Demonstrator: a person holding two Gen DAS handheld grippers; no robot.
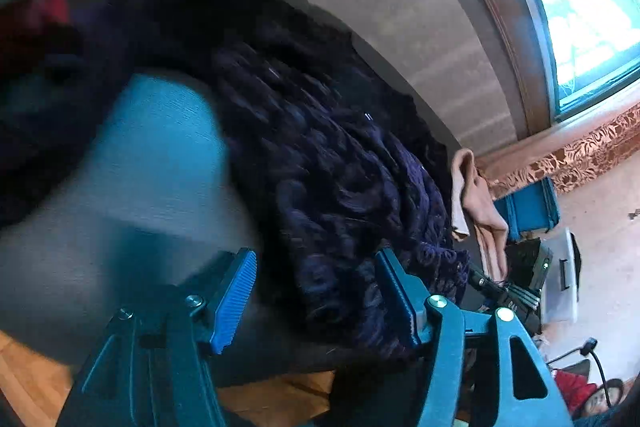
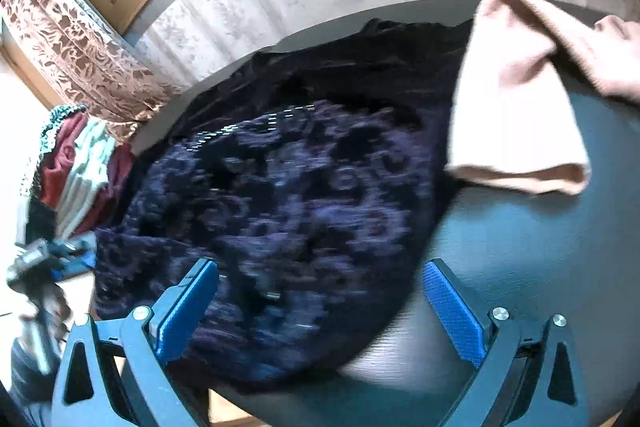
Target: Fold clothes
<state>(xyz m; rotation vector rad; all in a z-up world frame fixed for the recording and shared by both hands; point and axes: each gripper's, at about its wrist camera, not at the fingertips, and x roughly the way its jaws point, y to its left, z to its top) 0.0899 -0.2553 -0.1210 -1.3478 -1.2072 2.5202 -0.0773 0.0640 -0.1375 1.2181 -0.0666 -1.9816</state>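
A dark purple patterned garment (image 1: 332, 183) lies bunched on a dark round table (image 1: 160, 155). It also shows in the right wrist view (image 2: 280, 211), spread over the table (image 2: 520, 267). My left gripper (image 1: 316, 301) is open, its jaws on either side of the garment's near edge. My right gripper (image 2: 324, 311) is open, just above the garment's near edge at the table's front. A beige garment (image 2: 516, 107) lies on the table's far right, touching the purple one; it also shows in the left wrist view (image 1: 476, 203).
A pile of red and white clothes (image 2: 76, 171) sits left of the table. A window (image 1: 580, 7) and patterned curtain (image 2: 80, 55) line the wall. Boxes and a blue crate (image 1: 528, 207) stand on the floor. Wooden floor (image 1: 276, 399) shows below the table.
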